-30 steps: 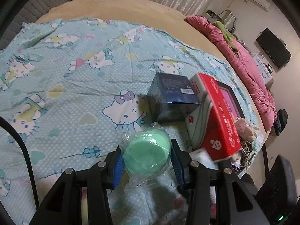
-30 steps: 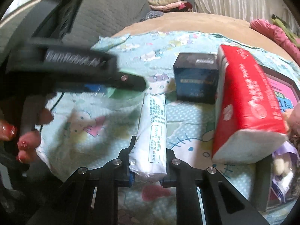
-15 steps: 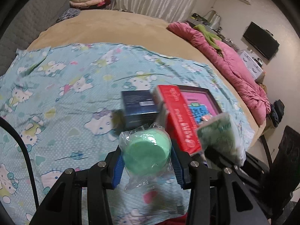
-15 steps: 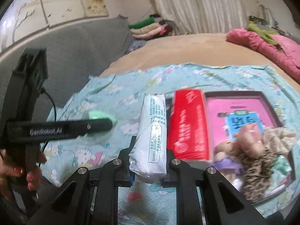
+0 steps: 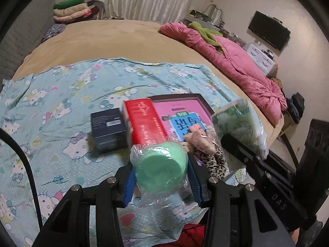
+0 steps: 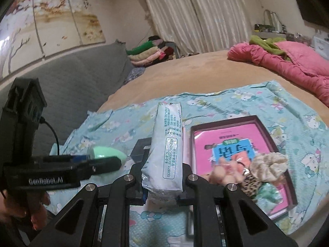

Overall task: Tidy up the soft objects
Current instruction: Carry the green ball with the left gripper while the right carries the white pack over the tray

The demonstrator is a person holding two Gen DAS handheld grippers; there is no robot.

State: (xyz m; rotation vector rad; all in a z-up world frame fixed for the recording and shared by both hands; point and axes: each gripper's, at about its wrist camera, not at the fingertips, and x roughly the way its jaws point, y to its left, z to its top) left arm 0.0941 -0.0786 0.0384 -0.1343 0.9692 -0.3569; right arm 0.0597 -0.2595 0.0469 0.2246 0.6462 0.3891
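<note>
aloft, left gripper (image 5: 161, 178) clamps green sponge (image 5: 160, 167); right gripper (image 6: 162, 187) clamps white packet (image 6: 166, 150).

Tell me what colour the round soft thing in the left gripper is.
Mint green, inside clear plastic wrap; the left wrist view shows it best.

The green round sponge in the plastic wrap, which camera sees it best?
The left wrist view. There the green round sponge sits close and whole between the jaws of the left gripper, clear wrap and all. In the right wrist view only a small part of it shows, far left, behind that gripper's black finger.
</note>
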